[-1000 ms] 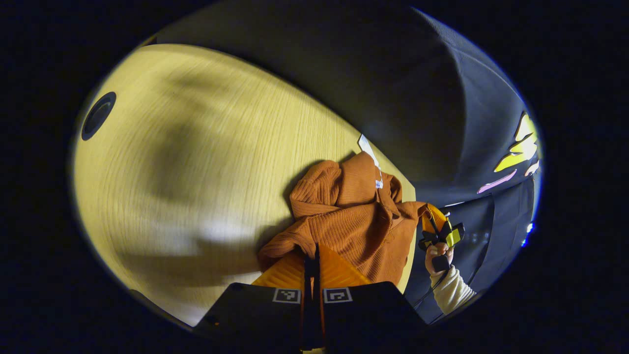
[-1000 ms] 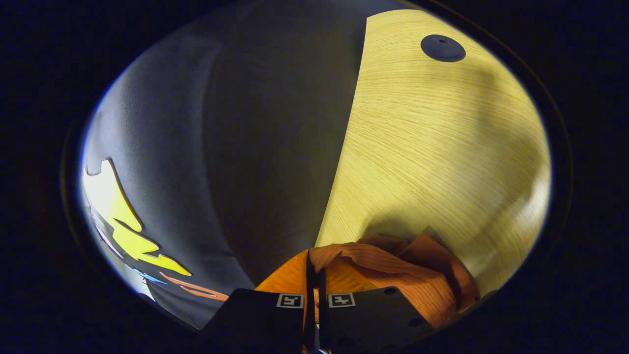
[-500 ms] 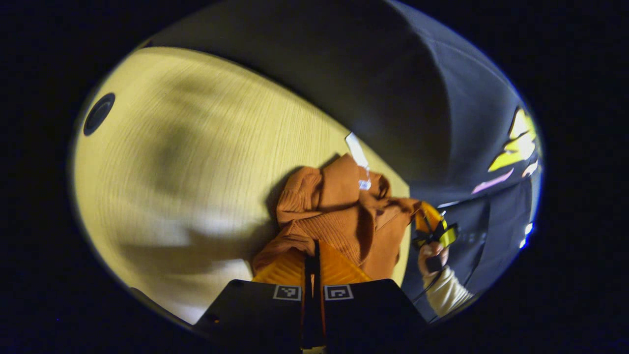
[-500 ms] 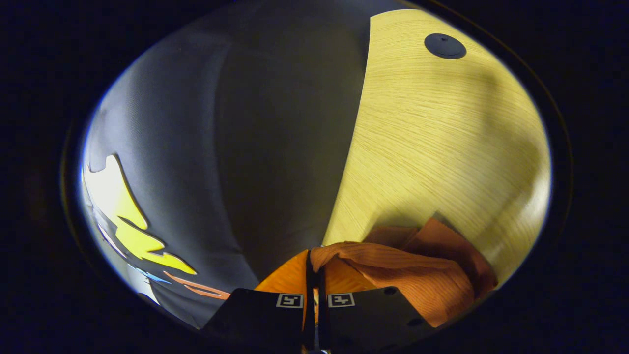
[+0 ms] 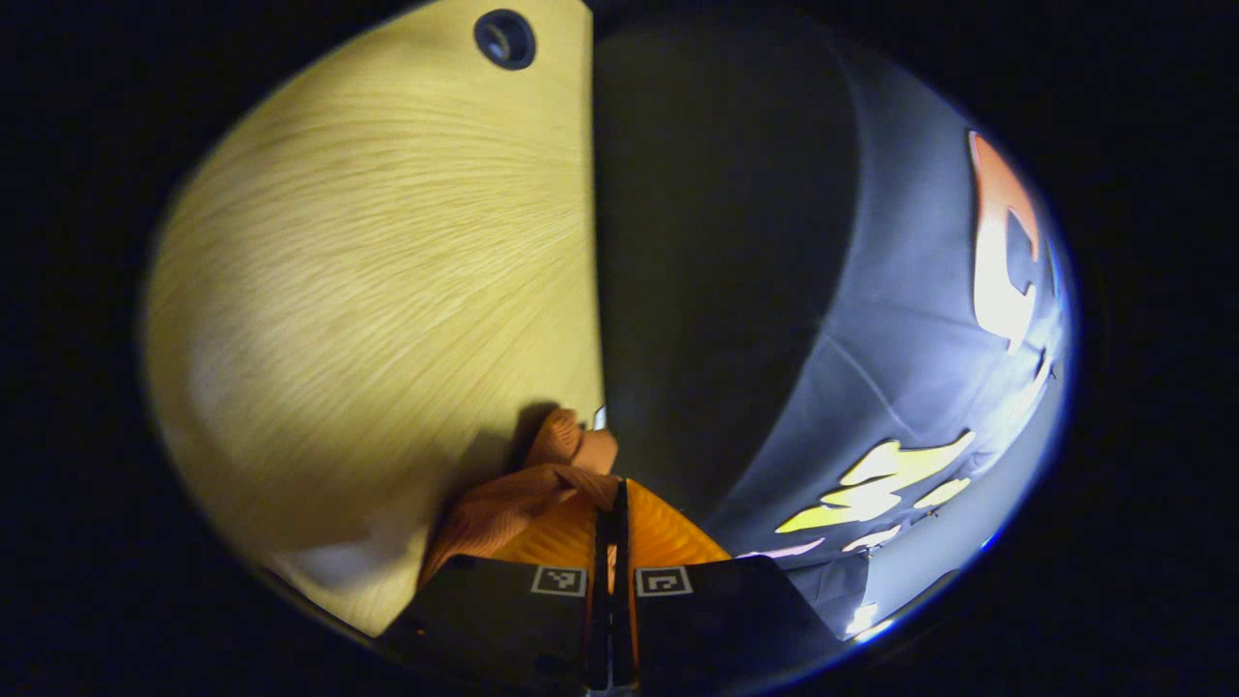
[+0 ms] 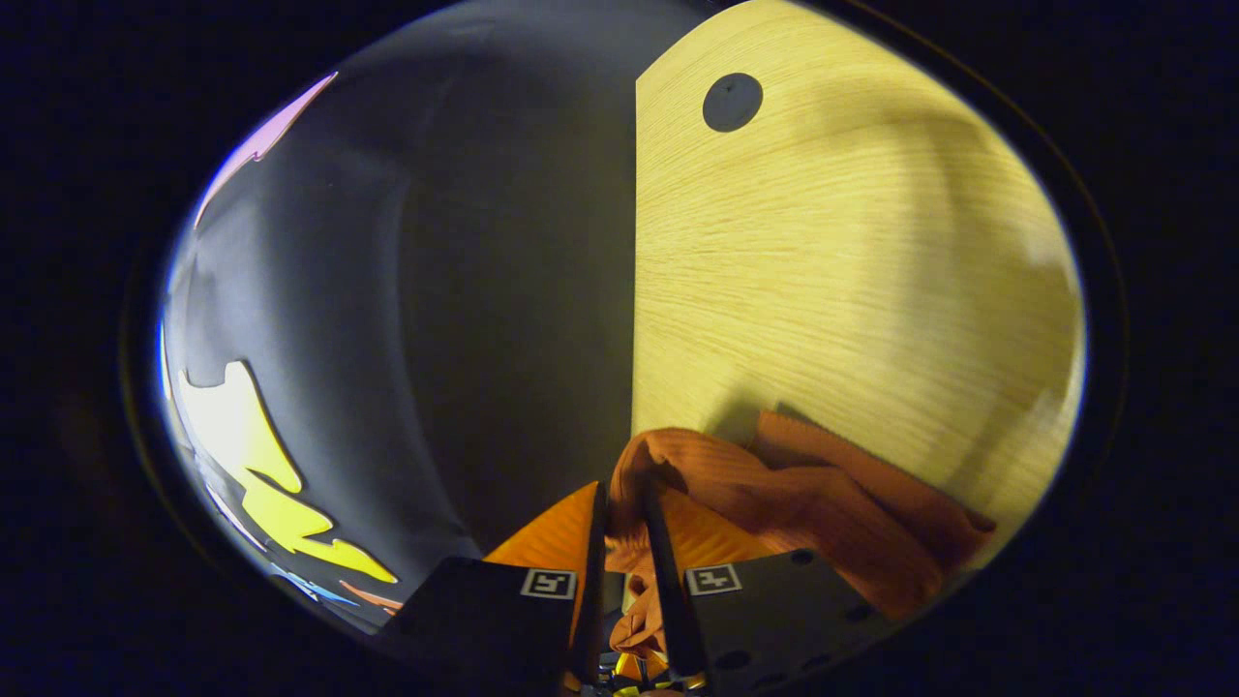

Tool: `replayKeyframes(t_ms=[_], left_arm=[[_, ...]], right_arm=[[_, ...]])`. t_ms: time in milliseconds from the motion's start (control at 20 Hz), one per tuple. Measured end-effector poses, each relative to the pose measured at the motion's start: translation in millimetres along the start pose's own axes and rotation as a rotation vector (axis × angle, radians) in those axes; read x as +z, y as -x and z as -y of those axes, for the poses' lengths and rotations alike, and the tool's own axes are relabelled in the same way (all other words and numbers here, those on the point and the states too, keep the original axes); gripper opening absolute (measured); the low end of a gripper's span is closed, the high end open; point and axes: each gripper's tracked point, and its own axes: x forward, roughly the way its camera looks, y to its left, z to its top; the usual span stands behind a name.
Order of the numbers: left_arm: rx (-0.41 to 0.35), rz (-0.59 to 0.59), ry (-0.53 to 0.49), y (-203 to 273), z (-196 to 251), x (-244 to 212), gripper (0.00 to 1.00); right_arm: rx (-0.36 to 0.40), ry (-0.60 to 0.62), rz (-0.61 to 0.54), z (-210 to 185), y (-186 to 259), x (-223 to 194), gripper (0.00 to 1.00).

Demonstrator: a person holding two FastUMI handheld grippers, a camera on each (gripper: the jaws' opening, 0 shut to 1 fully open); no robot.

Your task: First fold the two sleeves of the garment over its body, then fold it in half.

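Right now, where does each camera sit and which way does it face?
Left gripper view: rides on the left gripper, looking along its fingers at the orange garment, the wooden table and its edge.
Right gripper view: rides on the right gripper, fingers slightly parted with cloth between, facing the garment and table.
Both share the garment, the table, its edge and a round dark grommet.

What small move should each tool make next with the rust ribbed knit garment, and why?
Probably draw both tools apart to spread the rust ribbed knit garment flat on the pale wooden table: it lies bunched at the table's edge, the left tool pinching it and the right tool parted around a fold.
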Motion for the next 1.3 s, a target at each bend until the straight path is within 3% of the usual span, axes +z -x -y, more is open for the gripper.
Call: replayKeyframes(t_ms=[100, 150, 200, 300, 350, 400, 450, 550, 650, 700, 750, 850, 950, 1100, 1300], left_arm=[[-0.054, 0.046, -0.015, -1, 10, -10, 0.05], [-0.022, 0.084, -0.040, -10, 1, -12, 0.05], [-0.040, 0.113, -0.047, -21, 13, -14, 0.05], [-0.013, 0.165, -0.063, -10, -4, -8, 0.06], [0.023, 0.197, -0.077, -9, -11, -5, 0.06], [0.040, 0.221, -0.078, -6, -16, -2, 0.06], [0.044, 0.244, -0.070, -7, -15, 3, 0.07], [0.061, 0.292, -0.050, 6, -16, 8, 0.17], [0.041, 0.327, -0.008, 16, -11, 18, 0.25], [0.012, 0.345, 0.021, 23, -3, 22, 0.31], [0.004, 0.360, 0.039, 26, -1, 23, 0.45], [-0.022, 0.388, 0.083, 32, 6, 30, 0.75], [-0.039, 0.413, 0.098, 43, 14, 31, 0.97], [-0.098, 0.418, 0.109, 56, 40, 31, 0.96], [-0.274, 0.376, 0.114, 85, 119, 16, 0.97]], right_arm=[[-0.012, -0.002, -0.021, -1, 3, -8, 0.51], [-0.011, 0.002, -0.020, -3, 3, -9, 0.52], [-0.023, 0.009, -0.013, -4, 3, -8, 0.51], [-0.058, 0.040, 0.001, -5, 3, -6, 0.80], [-0.062, 0.048, -0.004, -5, 4, -7, 0.72], [-0.065, 0.053, -0.006, -8, 6, -8, 0.80], [-0.065, 0.064, 0.002, -11, 8, -8, 0.74], [-0.059, 0.089, 0.038, -18, 14, -3, 0.95], [-0.039, 0.080, 0.025, -27, 22, -7, 0.96], [-0.030, 0.080, 0.010, -32, 27, -12, 0.89], [-0.025, 0.094, -0.003, -35, 33, -18, 0.96], [-0.022, 0.140, -0.025, -40, 45, -30, 0.95], [-0.019, 0.172, -0.042, -49, 59, -44, 0.95], [-0.010, 0.211, -0.081, -61, 79, -72, 0.95], [0.007, 0.290, -0.148, -78, 108, -122, 0.95]])
